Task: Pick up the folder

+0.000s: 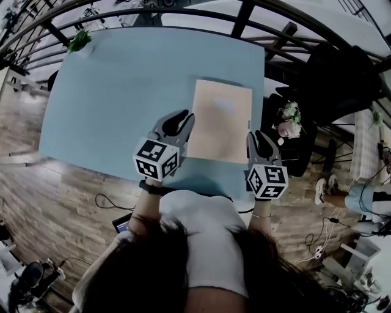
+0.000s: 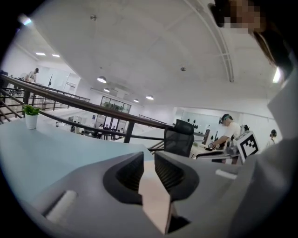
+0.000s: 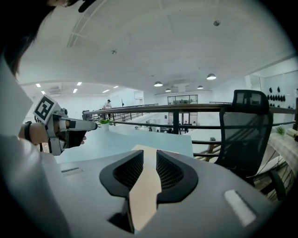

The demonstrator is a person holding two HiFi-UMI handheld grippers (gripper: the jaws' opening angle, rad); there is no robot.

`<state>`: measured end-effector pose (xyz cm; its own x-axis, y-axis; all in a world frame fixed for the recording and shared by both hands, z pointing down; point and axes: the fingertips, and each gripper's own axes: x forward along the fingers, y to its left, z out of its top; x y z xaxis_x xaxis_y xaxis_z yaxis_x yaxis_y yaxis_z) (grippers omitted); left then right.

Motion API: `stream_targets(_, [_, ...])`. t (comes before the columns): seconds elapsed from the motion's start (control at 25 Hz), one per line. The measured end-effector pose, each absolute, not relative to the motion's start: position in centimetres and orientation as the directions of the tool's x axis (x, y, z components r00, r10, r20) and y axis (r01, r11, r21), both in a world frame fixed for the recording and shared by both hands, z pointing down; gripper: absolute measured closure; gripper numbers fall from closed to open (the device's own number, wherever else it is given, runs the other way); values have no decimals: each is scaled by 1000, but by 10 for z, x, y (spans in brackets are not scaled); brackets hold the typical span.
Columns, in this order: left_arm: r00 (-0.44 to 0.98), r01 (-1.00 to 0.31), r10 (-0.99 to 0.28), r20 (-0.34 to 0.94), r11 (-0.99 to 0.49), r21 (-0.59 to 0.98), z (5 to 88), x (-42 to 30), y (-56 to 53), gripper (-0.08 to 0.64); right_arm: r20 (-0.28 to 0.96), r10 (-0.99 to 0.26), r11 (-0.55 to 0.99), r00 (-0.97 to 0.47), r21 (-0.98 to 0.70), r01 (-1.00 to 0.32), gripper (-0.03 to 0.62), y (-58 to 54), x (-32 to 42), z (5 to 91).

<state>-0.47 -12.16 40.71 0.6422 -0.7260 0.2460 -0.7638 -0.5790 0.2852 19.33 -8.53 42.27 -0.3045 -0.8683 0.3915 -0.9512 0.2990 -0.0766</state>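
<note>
A pale peach folder (image 1: 220, 119) lies flat near the front right of the light blue table (image 1: 122, 92). My left gripper (image 1: 183, 117) reaches over the table's front edge, with its tips at the folder's left edge. My right gripper (image 1: 257, 137) is at the folder's near right corner. In the left gripper view the jaws (image 2: 149, 155) stand a narrow slit apart, and the folder (image 2: 151, 190) shows through the gap. The right gripper view shows the same: a narrow slit (image 3: 150, 153) with the folder (image 3: 139, 200) running under it. I see no pad pressing on the folder.
A small potted plant (image 1: 79, 41) stands at the table's far left corner. A dark railing (image 1: 183, 12) runs behind the table. A black office chair (image 1: 330, 79) and a bunch of flowers (image 1: 288, 119) are to the right. Cables (image 1: 110, 202) lie on the wooden floor.
</note>
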Motion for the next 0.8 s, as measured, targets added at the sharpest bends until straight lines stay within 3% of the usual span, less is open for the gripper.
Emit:
stream_targets(0.32, [578,-812,-772,264,-516,271,405,-16,-111,482,368,-851,365,-375,-101,-926,531,-94,188,418])
stream_targets(0.8, [616,-784,-743,262,-544,298,409,-24,-112,483,363,-869,327,-336,-88,-941,531,-99,184,417])
